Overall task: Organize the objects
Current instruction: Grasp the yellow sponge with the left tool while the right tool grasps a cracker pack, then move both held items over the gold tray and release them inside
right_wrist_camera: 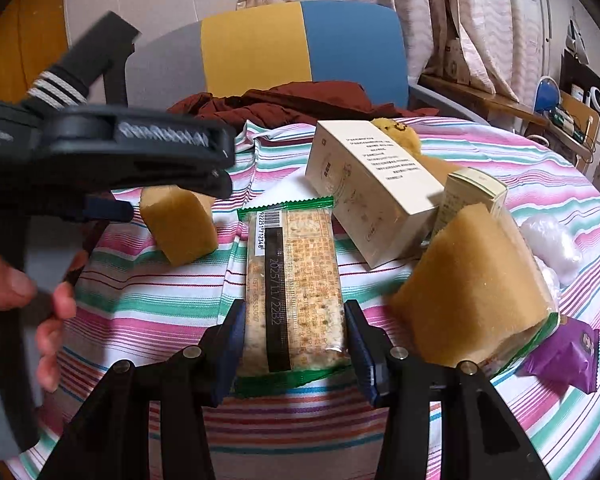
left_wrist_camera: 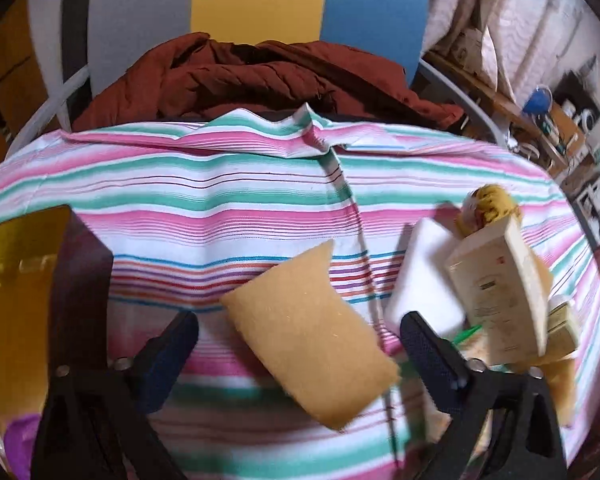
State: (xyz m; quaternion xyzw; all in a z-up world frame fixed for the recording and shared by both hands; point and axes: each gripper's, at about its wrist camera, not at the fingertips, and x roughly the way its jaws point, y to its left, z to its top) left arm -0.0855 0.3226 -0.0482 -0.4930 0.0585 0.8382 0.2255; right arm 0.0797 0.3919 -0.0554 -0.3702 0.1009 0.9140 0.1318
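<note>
In the left wrist view my left gripper (left_wrist_camera: pixel 300 356) is open, its jaws wide on either side of a yellow sponge (left_wrist_camera: pixel 312 336) that lies on the striped cloth (left_wrist_camera: pixel 220 200) without touching the pads. The same sponge (right_wrist_camera: pixel 180 228) shows in the right wrist view under the left gripper's body (right_wrist_camera: pixel 112 152). My right gripper (right_wrist_camera: pixel 296 340) is shut on a green-edged snack packet (right_wrist_camera: pixel 294 288), gripped at its near end. A second yellow sponge (right_wrist_camera: pixel 472 288), a white box (right_wrist_camera: pixel 376 192) and a smaller cream box (right_wrist_camera: pixel 472 196) lie to the right.
A purple packet (right_wrist_camera: pixel 564 356) and white plastic wrap (right_wrist_camera: pixel 552 244) lie at the right edge. A yellow plush toy (right_wrist_camera: pixel 396 132) sits behind the white box. A gold and dark box (left_wrist_camera: pixel 32 300) stands left. A chair (right_wrist_camera: pixel 300 48) with a red-brown jacket (left_wrist_camera: pixel 260 76) is behind the table.
</note>
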